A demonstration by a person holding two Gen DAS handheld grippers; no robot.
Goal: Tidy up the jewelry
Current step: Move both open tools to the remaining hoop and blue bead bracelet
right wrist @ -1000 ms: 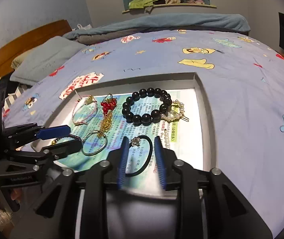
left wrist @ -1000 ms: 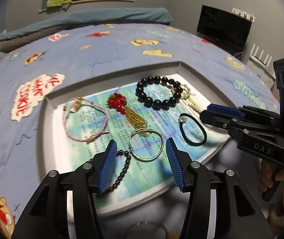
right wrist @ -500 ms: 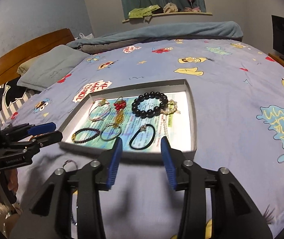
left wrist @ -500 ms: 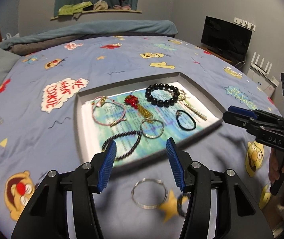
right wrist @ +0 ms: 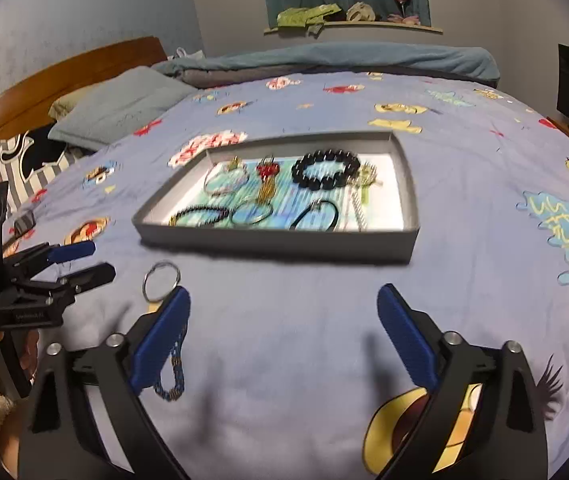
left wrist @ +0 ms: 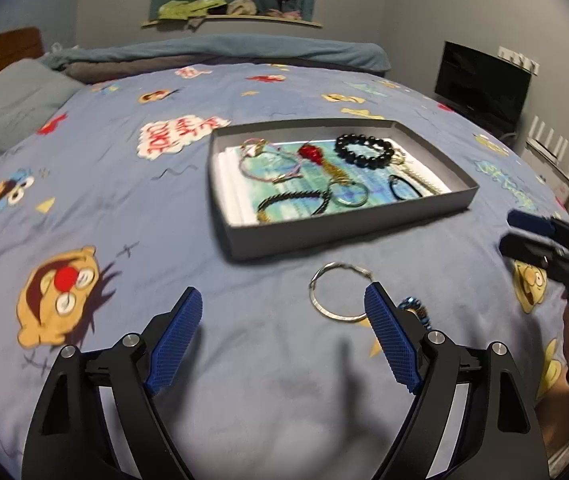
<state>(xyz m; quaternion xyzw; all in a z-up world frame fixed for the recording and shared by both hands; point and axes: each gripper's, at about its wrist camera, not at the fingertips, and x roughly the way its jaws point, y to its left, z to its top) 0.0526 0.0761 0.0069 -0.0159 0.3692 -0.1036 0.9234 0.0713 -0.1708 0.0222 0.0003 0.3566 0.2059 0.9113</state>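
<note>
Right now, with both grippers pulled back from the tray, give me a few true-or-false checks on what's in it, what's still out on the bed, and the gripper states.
1. The black bead bracelet lies inside the grey tray. True.
2. Every piece of jewelry is already in the tray. False: a silver ring bangle and a blue beaded bracelet lie on the bedspread in front of it.
3. The left gripper is shut on the silver ring bangle. False: it is open and empty; the bangle lies on the bedspread by its right finger.
4. The right gripper is open and holds nothing. True.
5. The red and gold tassel charm sits outside the tray. False: it lies inside, left of the black bead bracelet.
</note>
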